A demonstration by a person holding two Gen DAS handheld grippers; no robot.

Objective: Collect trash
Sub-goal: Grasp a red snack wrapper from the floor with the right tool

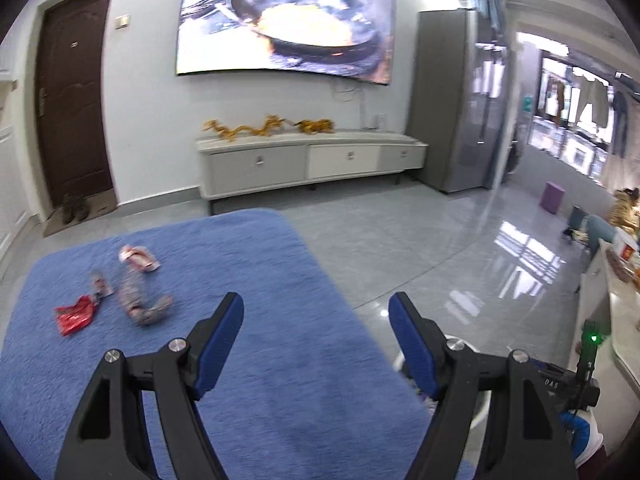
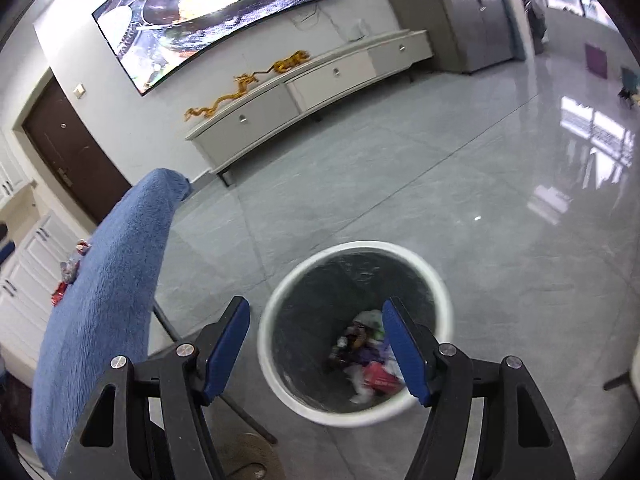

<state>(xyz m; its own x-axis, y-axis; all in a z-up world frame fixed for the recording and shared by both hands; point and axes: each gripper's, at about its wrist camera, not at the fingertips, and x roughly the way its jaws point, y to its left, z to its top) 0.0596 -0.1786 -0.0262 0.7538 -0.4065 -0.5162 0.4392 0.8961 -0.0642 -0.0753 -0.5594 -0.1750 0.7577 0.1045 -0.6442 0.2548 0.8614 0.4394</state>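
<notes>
Both empty jaws gape: wrappers (image 1: 132,284) on blue cover (image 1: 260,360), bin (image 2: 354,332) below.

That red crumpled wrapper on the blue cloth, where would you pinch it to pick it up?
Grip the red wrapper across its raised, crumpled middle, coming down from above with the left gripper, whose fingers are open and empty. It lies nearly flat on the soft blue cloth, so its edges offer little to catch, while the puckered folds stand up.

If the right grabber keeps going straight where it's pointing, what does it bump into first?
Probably the trash bin on the floor. The open right gripper points down into its mouth, so it would likely meet the wrappers inside.
</notes>
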